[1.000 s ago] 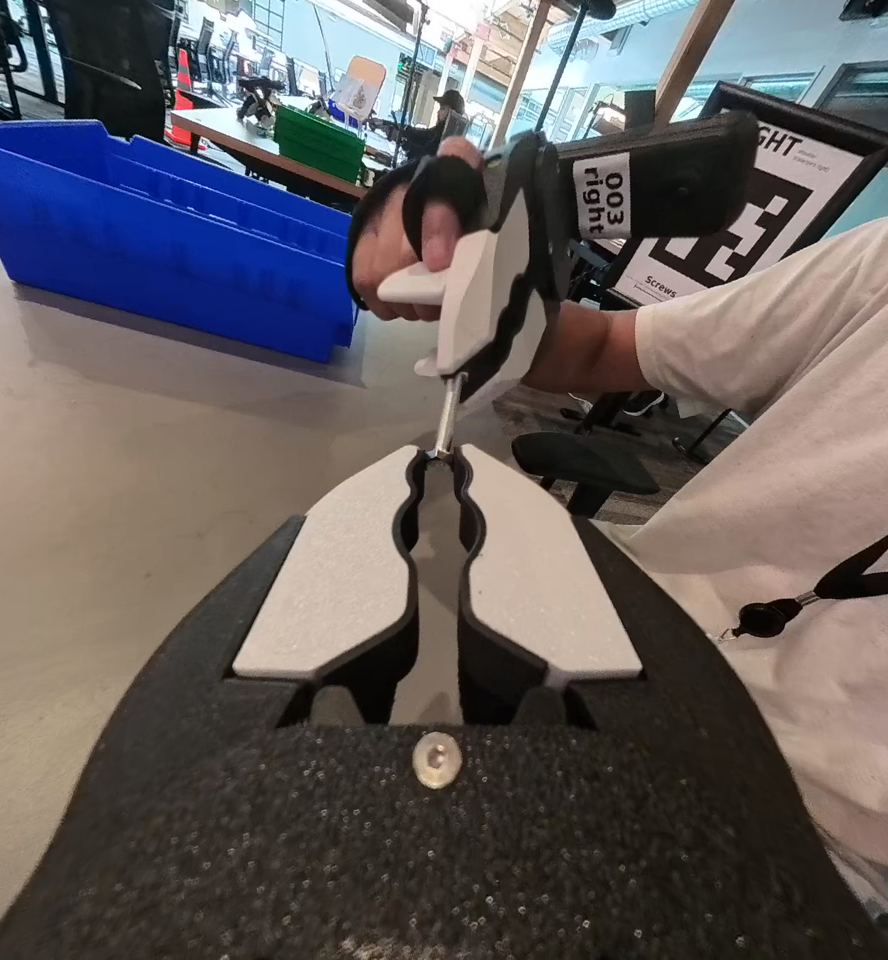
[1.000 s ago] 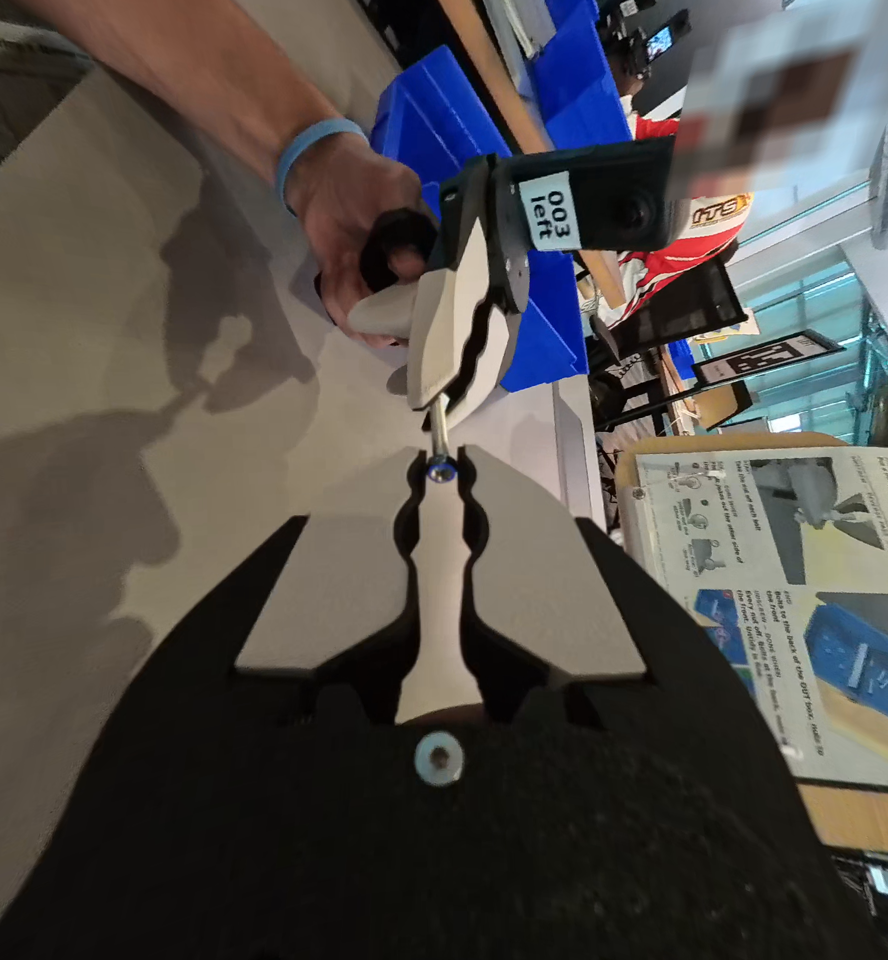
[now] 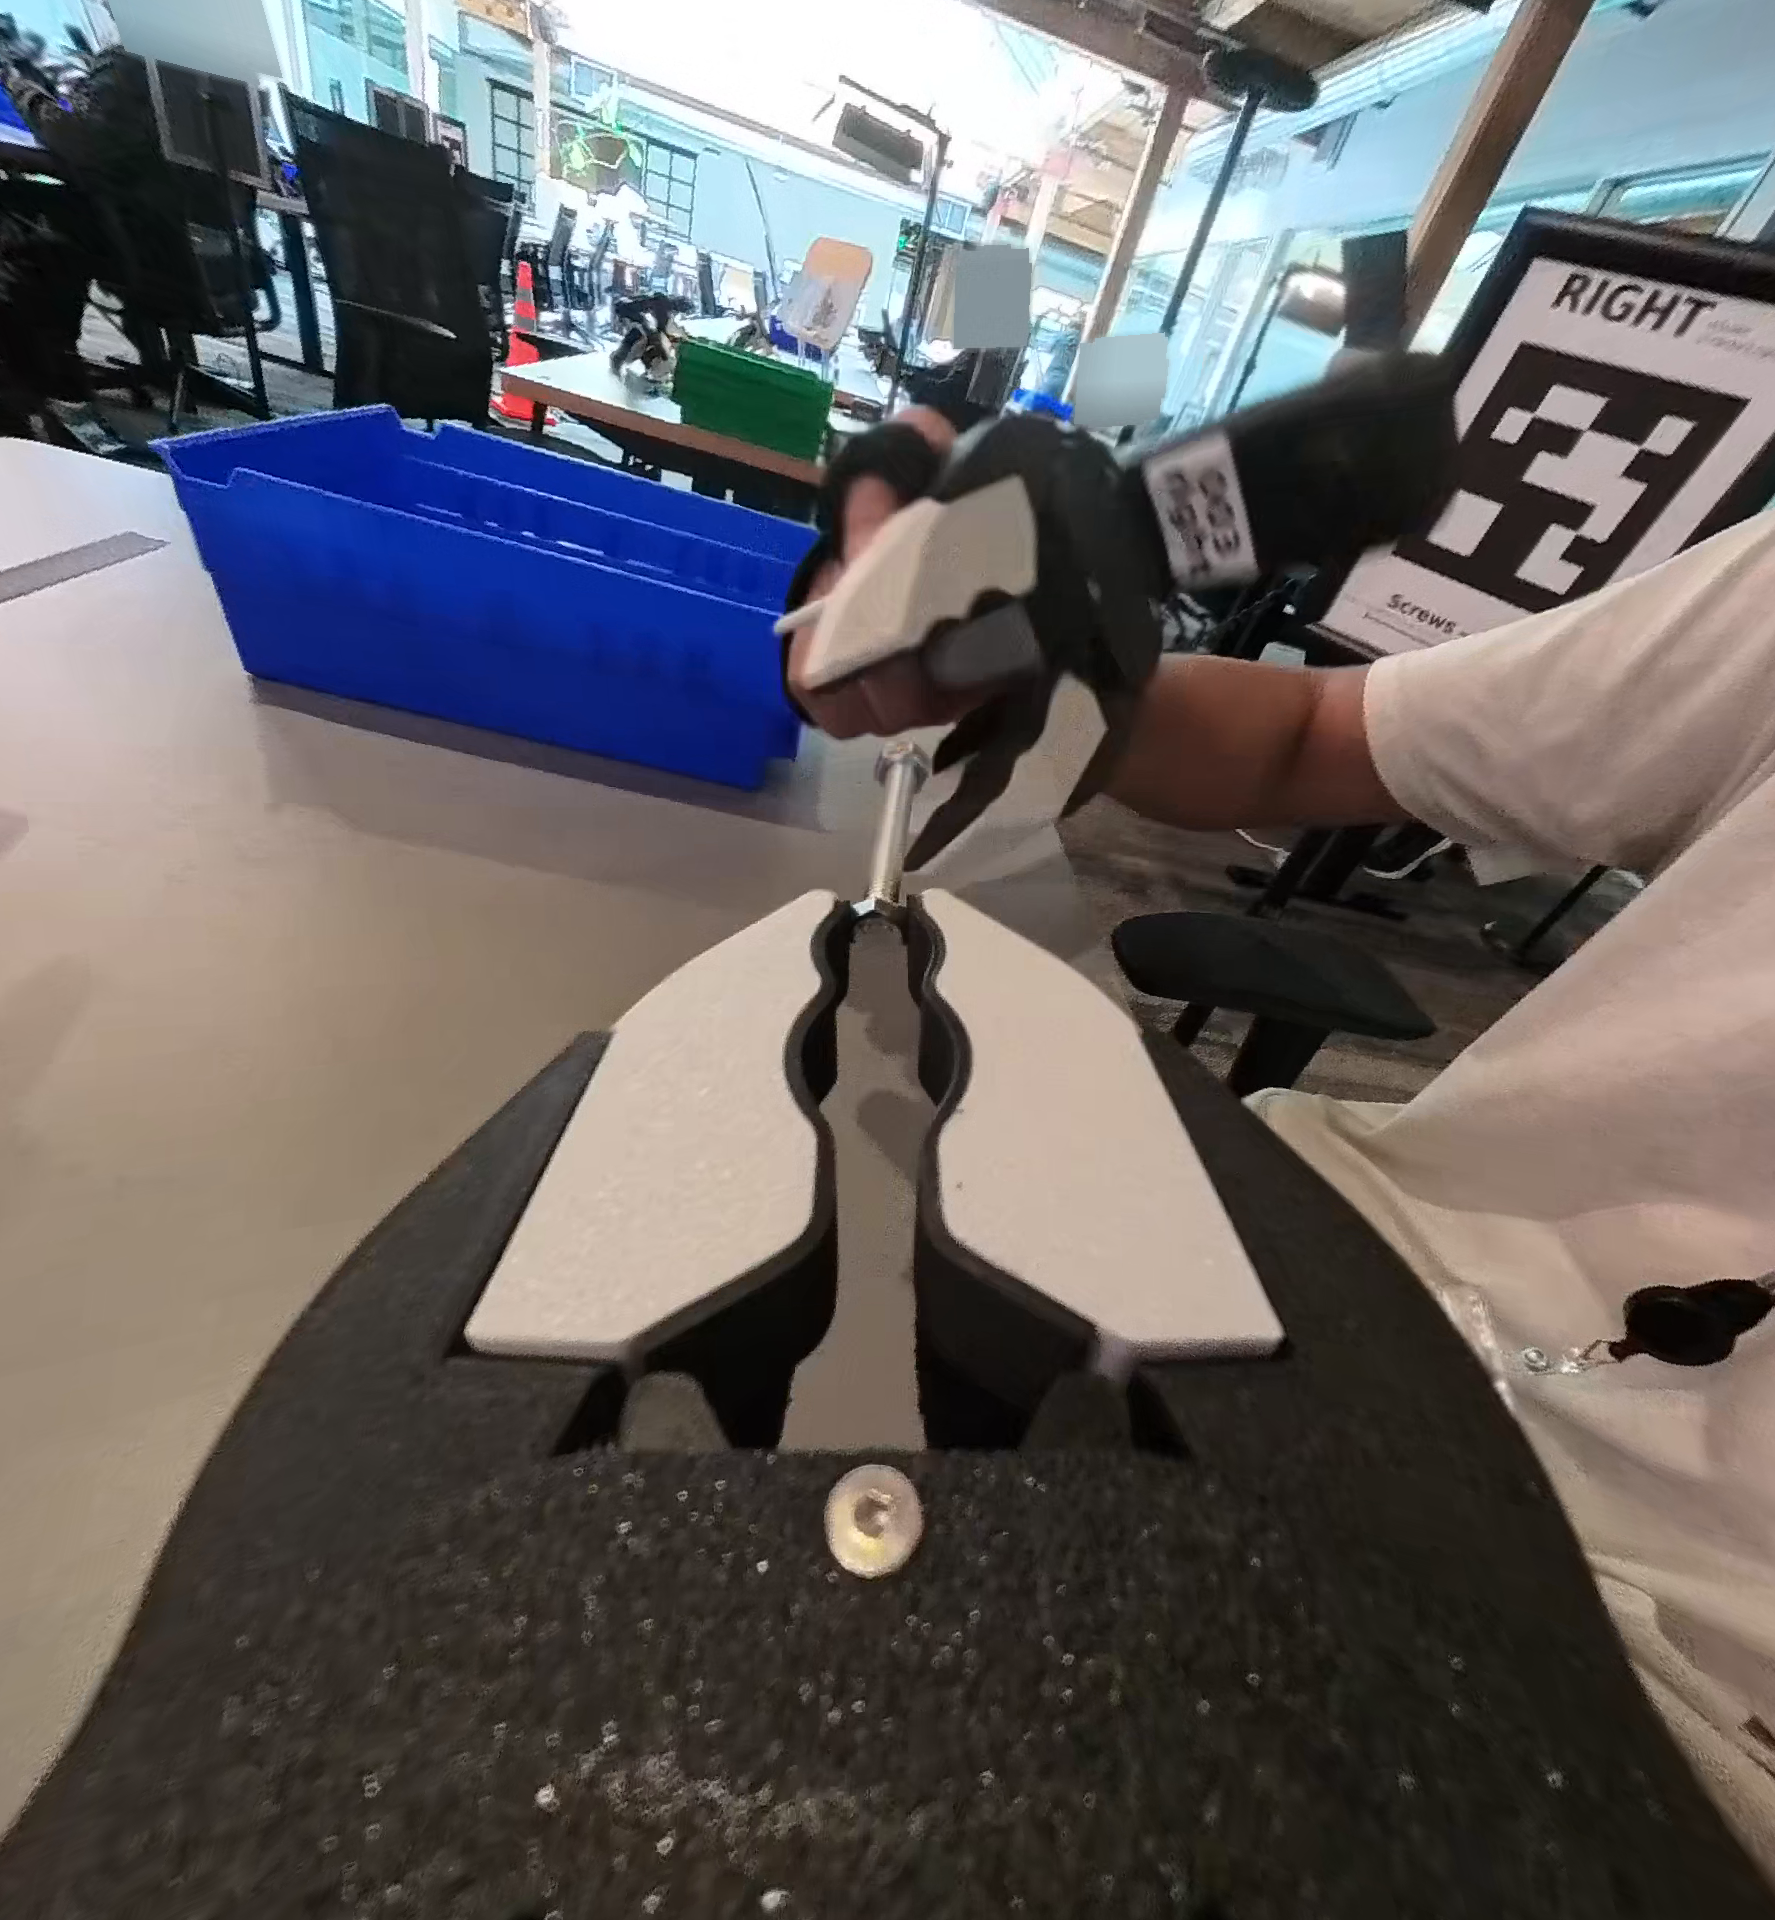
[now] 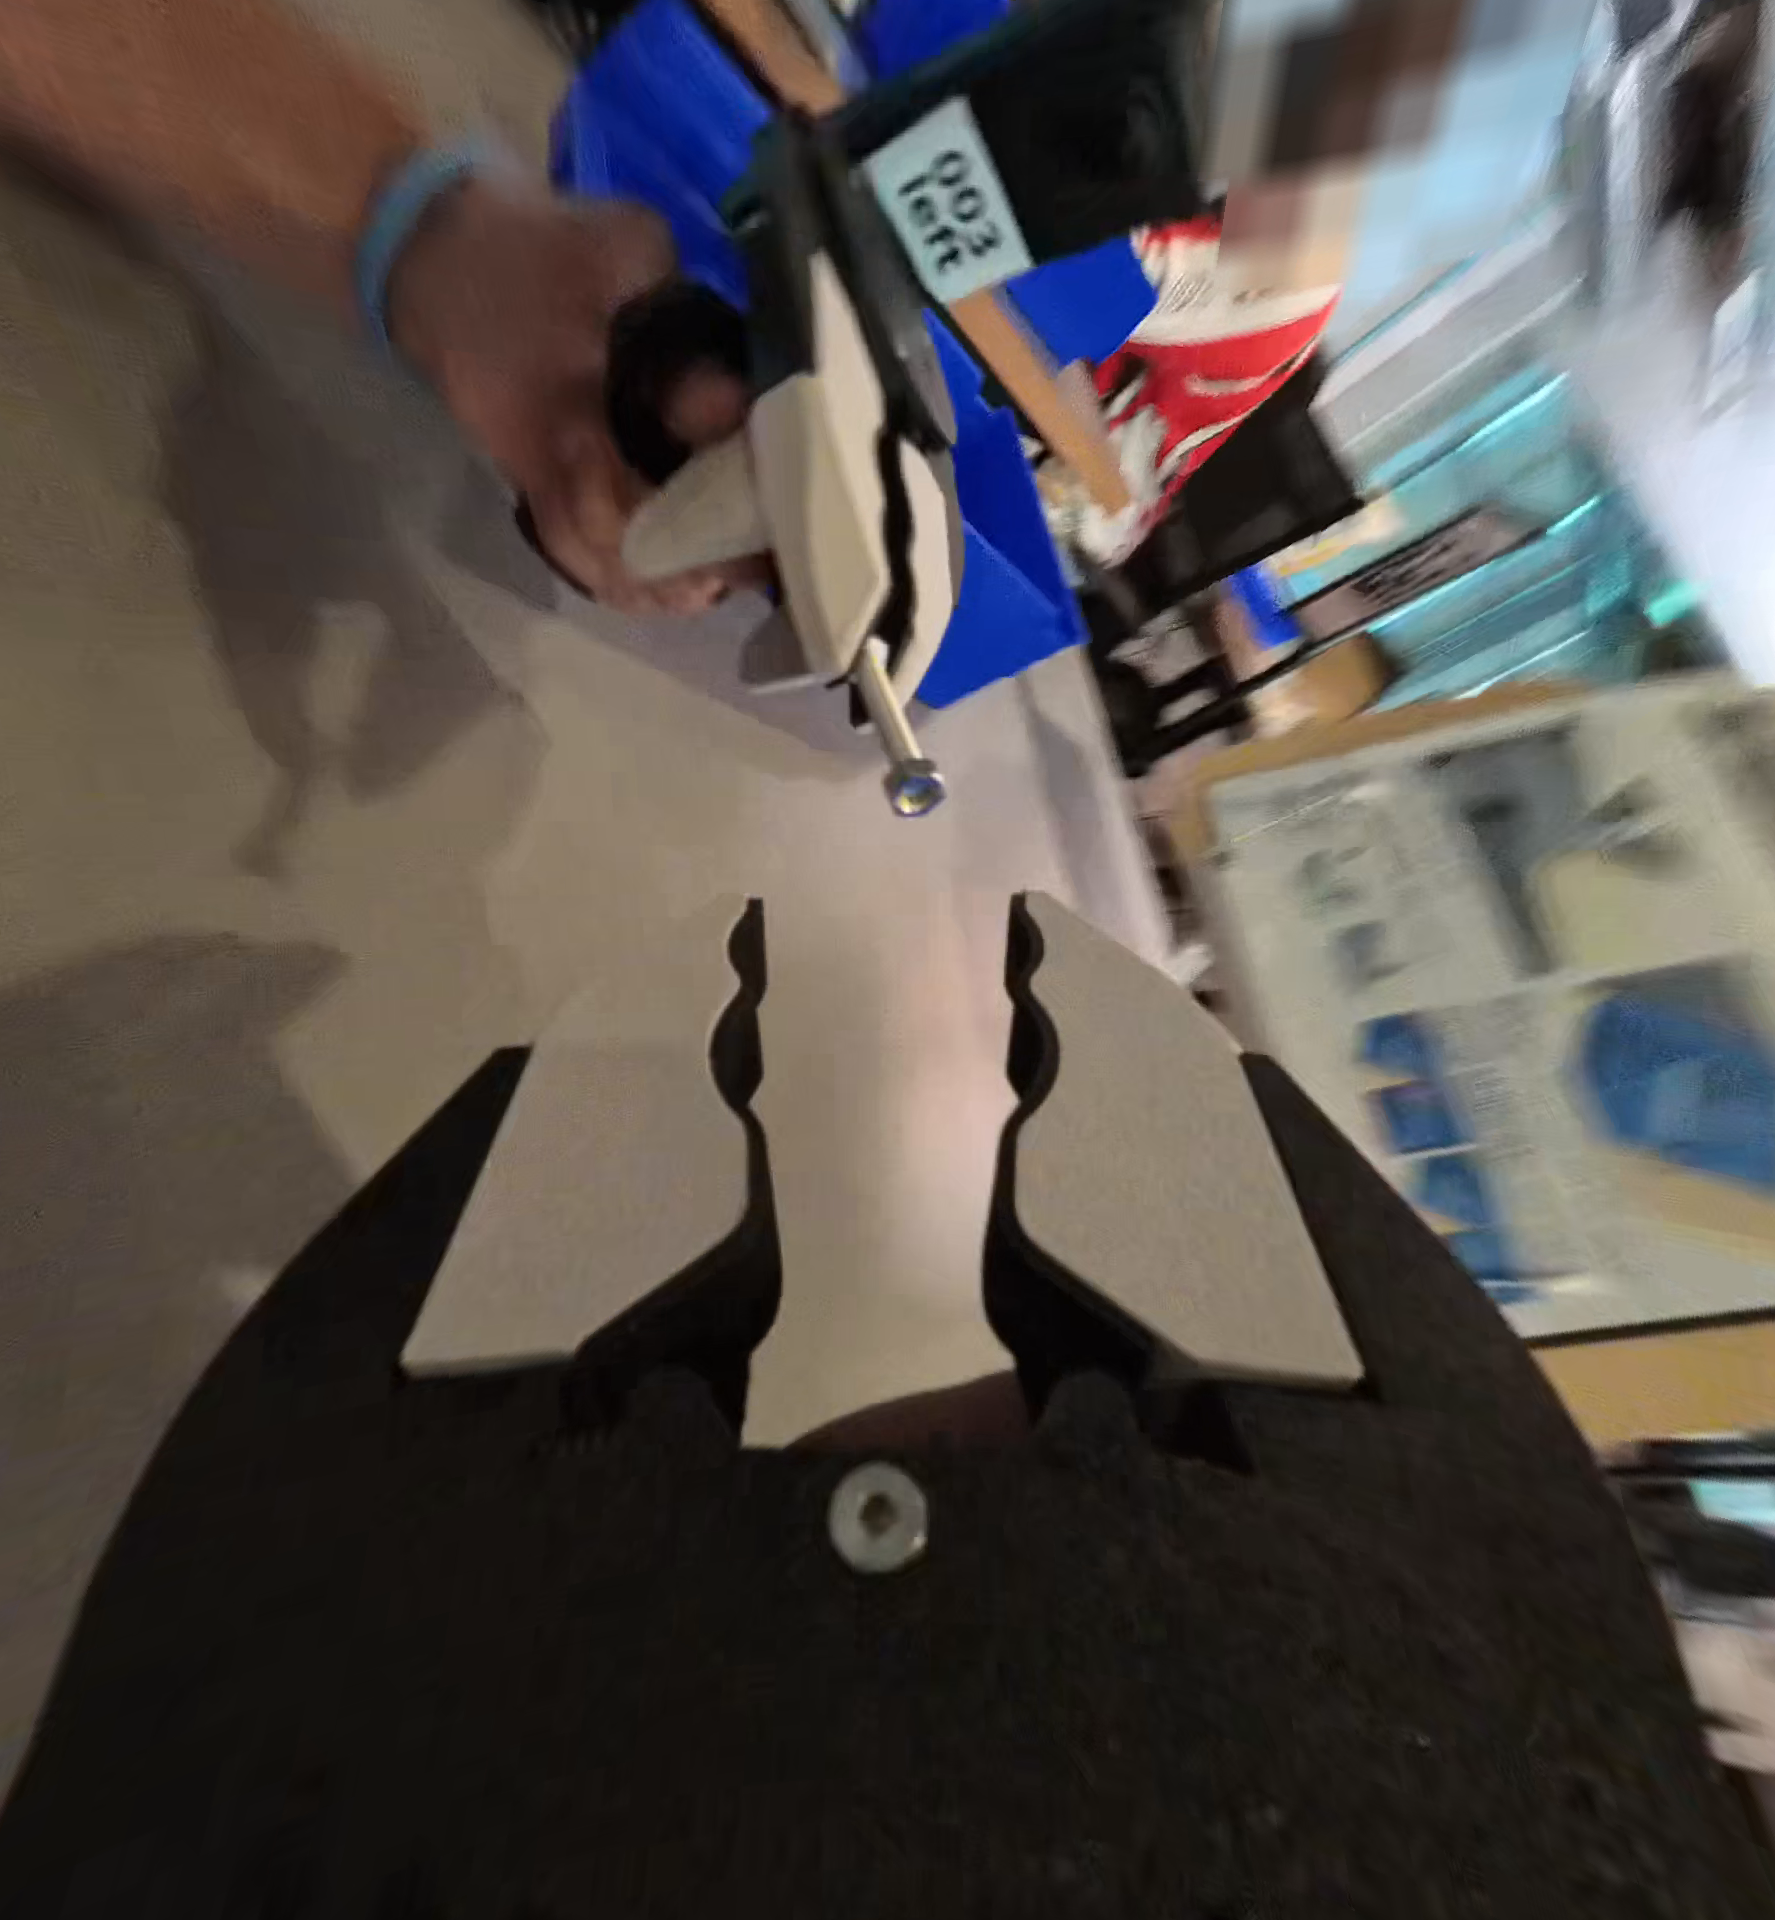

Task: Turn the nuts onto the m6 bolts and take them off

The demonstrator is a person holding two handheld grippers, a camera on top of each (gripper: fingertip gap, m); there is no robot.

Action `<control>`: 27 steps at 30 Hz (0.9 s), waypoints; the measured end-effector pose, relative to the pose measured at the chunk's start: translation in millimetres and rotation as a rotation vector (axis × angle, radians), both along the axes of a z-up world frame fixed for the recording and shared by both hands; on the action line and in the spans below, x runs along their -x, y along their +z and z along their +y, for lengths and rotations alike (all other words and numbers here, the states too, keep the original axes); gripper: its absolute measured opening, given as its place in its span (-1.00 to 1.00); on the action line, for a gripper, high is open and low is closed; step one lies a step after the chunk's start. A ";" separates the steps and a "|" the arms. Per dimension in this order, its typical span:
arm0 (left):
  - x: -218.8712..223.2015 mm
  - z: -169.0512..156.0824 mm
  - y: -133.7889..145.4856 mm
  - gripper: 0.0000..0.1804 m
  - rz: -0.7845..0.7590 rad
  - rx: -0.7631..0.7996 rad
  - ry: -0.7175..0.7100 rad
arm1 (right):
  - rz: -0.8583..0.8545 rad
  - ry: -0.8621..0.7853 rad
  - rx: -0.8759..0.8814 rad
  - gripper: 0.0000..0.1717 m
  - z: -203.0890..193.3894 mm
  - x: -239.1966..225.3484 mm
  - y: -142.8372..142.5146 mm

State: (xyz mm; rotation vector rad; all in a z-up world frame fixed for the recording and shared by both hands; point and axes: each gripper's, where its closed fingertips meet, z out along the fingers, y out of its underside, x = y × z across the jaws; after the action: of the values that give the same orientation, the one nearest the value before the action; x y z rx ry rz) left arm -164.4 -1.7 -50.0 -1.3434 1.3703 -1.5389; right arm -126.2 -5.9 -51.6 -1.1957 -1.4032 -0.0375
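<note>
At your ten o'clock a blue bin [image 3: 467, 582] sits on the grey table [image 3: 187, 935]. A black-and-white marker sign [image 3: 1589, 457] stands at two o'clock, and a black chair [image 3: 1267, 966] sits nearer, around three.

Bin [image 3: 488, 582] on table [image 3: 187, 935] — behind bolt [image 3: 891, 831]

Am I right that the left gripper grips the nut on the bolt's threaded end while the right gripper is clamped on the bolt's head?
Not quite: the right gripper stands open, clear of the bolt, as the right wrist view shows. The left gripper does grip the nut on the threaded end.

Wrist cameras face each other, sharing bolt [image 3: 891, 831].
</note>
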 end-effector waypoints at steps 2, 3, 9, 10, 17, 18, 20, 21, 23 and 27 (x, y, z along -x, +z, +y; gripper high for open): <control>0.9 -0.4 0.8 -0.89 -0.005 0.011 -0.009 | -0.115 -0.002 -0.156 -0.50 -3.0 3.8 2.4; 1.0 -0.8 0.0 -0.89 0.001 0.012 -0.013 | -0.112 0.019 -0.178 -0.54 -6.8 7.6 6.3; -2.7 -6.3 -7.1 -0.89 0.036 0.001 -0.033 | -0.186 0.055 -0.193 -0.73 -7.2 15.3 4.0; -3.0 -7.1 -7.6 -0.89 0.039 0.000 -0.036 | -0.189 0.060 -0.179 -0.86 -7.3 16.1 2.8; -1.8 -3.8 -5.9 -0.89 0.028 -0.053 0.000 | 0.128 0.067 0.369 -0.89 -4.9 18.9 5.2; -1.8 -3.2 -5.3 -0.89 0.023 -0.066 0.009 | 0.235 0.079 0.520 -0.88 -4.6 19.6 8.1; -3.1 0.0 -6.2 -0.89 0.026 -0.098 0.039 | 0.433 0.081 0.811 -0.89 -0.7 19.4 11.0; -3.8 2.2 -8.5 -0.89 0.039 -0.116 0.055 | 0.525 0.073 0.945 -0.89 1.7 19.3 10.5; -4.3 7.3 -12.1 -0.89 0.058 -0.148 0.092 | 0.682 0.033 1.208 -0.89 7.1 18.0 5.2; -5.3 12.2 -14.5 -0.89 0.072 -0.165 0.125 | 0.948 -0.011 1.635 -0.89 10.9 15.8 -3.4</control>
State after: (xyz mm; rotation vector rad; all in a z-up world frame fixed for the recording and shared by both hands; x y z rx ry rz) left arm -159.0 10.5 -64.6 -1.3660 1.3975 -1.2782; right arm -142.0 5.0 -55.1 -2.0156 -0.3248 1.7057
